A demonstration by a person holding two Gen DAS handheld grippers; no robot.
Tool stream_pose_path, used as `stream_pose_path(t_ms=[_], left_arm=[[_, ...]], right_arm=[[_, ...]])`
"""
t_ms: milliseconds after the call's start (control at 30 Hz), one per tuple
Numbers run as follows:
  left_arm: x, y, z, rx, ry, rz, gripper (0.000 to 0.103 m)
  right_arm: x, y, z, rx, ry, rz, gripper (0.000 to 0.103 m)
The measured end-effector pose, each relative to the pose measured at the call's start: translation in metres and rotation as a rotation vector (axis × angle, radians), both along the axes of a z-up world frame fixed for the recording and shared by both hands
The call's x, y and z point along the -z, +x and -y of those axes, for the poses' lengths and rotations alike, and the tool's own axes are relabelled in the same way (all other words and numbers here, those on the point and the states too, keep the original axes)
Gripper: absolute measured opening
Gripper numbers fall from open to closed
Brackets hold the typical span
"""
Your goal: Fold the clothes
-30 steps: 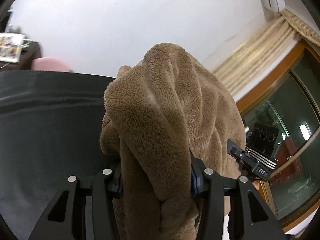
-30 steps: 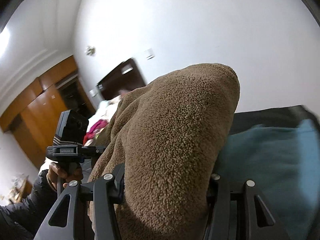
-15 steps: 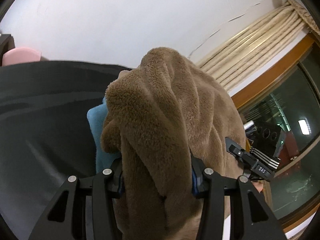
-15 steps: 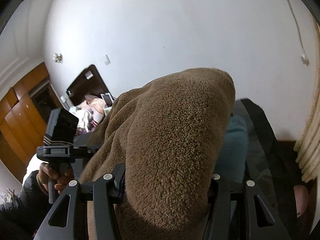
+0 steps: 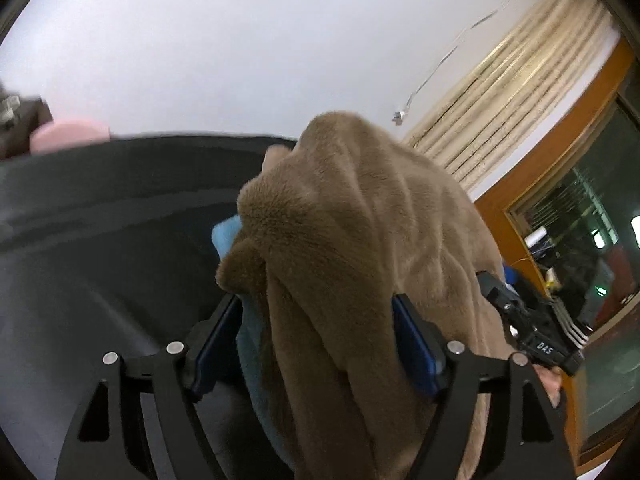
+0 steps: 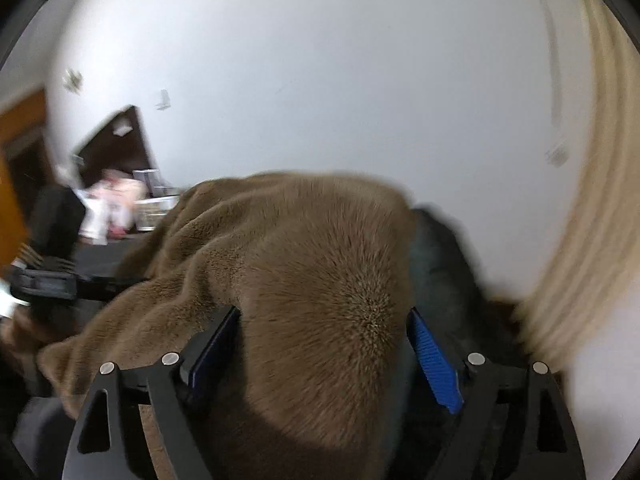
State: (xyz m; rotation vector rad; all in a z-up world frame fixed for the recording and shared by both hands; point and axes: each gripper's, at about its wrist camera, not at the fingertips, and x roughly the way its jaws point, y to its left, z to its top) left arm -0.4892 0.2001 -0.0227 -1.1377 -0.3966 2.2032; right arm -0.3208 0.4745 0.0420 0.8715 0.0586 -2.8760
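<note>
A brown fleece garment (image 5: 360, 208) lies bunched between the jaws of my left gripper (image 5: 316, 300), which are opening. The left blue pad stands clear of the fleece, with a teal cloth (image 5: 226, 234) showing in the gap. The fleece sits on that teal cloth, over a dark grey surface (image 5: 100, 220). In the right wrist view the same fleece (image 6: 304, 248) slumps between the opening jaws of my right gripper (image 6: 323, 311), and its right pad is free of the cloth. Each view shows the other hand-held gripper beside the fleece: the right gripper (image 5: 536, 332) and the left gripper (image 6: 44, 280).
Cream curtains (image 5: 512, 92) and an orange wooden window frame (image 5: 560, 152) stand to the right. A pink object (image 5: 68, 134) sits at the dark surface's far left edge. A dark wooden piece of furniture (image 6: 116, 136) with clutter below it is at the back left.
Both pairs of jaws have spread apart and no longer squeeze the fleece. The fleece has sunk lower onto the teal cloth. Both views have swung toward the curtain side.
</note>
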Motion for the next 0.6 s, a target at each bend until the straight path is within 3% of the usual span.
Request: stream_pose_path(t_ms=[100,233,367,600], left_arm=[[-0.015,0.022,-0.009,-0.020,-0.039,-0.063,0.081],[-0.022,0.021,0.002,-0.067,-0.026,-0.089,0.083],[-0.018,0.028,0.004,-0.103,-0.046,-0.104,0.083],[-0.022,0.048,0.014,-0.155,-0.107,-0.156,0.083]], right_arm=[[-0.013,0.029,0.027,0.035,0.064,-0.091,0.087],[-0.014,0.052,0.069,-0.035,0.134,-0.169,0.091],[0.006,0.038,0.124,-0.124,0.202,-0.136,0.091],[0.042,0.044,0.153,-0.142,0.325,-0.114,0.093]])
